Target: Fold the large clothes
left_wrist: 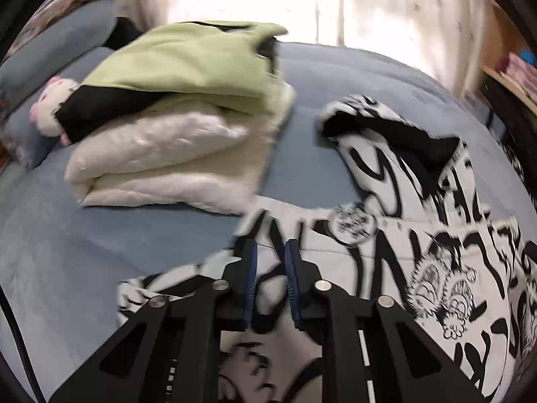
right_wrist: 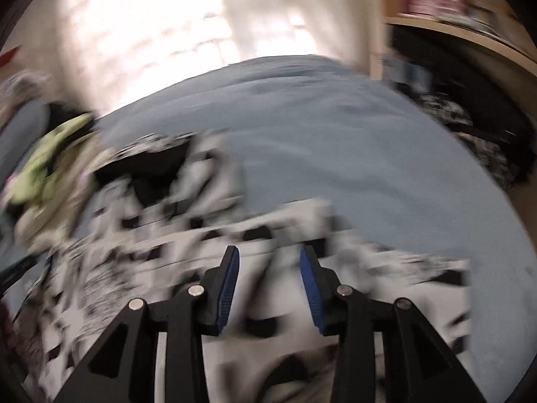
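**Fingers over the printed garment, both pairs parted**

The left gripper point(left_wrist: 271, 247) has its blue-padded fingers point(left_wrist: 250, 282) set narrow, a small gap between them, with the black-and-white printed garment point(left_wrist: 396, 235) lying under and beyond the tips; no fabric is pinched between the pads. The right gripper point(right_wrist: 269, 255) stands wider, its fingers point(right_wrist: 310, 288) apart over the same printed garment point(right_wrist: 208, 245), nothing gripped.

Ahead and to the left of the left fingers sits a folded stack: a cream padded coat point(left_wrist: 167, 164) with a green and black garment point(left_wrist: 188, 63) on top, and a plush toy point(left_wrist: 50, 107) behind it. Only this sharp view shows those clearly. The right view is heavily blurred; the stack is just a green smear point(right_wrist: 50, 161) far left of its fingers. Bare blue bed cover point(right_wrist: 352, 154) stretches ahead and right, toward a wooden shelf point(right_wrist: 470, 33).
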Tool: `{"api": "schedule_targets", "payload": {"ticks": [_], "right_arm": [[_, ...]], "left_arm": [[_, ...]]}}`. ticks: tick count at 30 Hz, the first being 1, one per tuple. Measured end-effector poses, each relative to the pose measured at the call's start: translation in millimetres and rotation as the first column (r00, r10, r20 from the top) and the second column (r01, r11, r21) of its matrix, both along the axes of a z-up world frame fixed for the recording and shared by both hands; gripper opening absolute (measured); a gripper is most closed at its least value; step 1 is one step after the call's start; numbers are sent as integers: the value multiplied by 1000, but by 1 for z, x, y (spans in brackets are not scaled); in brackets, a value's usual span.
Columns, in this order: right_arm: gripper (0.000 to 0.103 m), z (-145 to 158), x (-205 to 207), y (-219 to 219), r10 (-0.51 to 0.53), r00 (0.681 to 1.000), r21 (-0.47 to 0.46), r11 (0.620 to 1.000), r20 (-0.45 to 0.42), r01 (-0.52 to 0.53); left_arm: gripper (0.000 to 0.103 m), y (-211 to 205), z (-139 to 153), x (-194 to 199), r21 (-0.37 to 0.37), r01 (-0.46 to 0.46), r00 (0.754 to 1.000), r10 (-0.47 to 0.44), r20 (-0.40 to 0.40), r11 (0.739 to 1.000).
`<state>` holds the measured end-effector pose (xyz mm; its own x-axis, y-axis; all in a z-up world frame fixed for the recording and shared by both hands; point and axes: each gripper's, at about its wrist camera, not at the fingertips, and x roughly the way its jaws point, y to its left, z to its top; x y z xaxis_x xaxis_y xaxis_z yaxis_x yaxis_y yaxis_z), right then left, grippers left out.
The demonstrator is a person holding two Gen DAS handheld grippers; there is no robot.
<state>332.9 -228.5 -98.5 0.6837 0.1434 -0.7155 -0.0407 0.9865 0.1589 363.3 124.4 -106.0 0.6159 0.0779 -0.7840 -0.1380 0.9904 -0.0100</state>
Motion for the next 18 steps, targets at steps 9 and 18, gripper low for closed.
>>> {"api": "schedule_targets", "payload": {"ticks": [9, 18], "right_arm": [[35, -45, 21, 48, 124, 990, -28, 992, -62, -126], [5, -53, 41, -107, -195, 974, 68, 977, -120, 204]], "left_arm": [[39, -9, -46, 25, 59, -41, 997, 45, -67, 997], [39, 31, -47, 29, 4, -36, 997, 36, -66, 999]]}}
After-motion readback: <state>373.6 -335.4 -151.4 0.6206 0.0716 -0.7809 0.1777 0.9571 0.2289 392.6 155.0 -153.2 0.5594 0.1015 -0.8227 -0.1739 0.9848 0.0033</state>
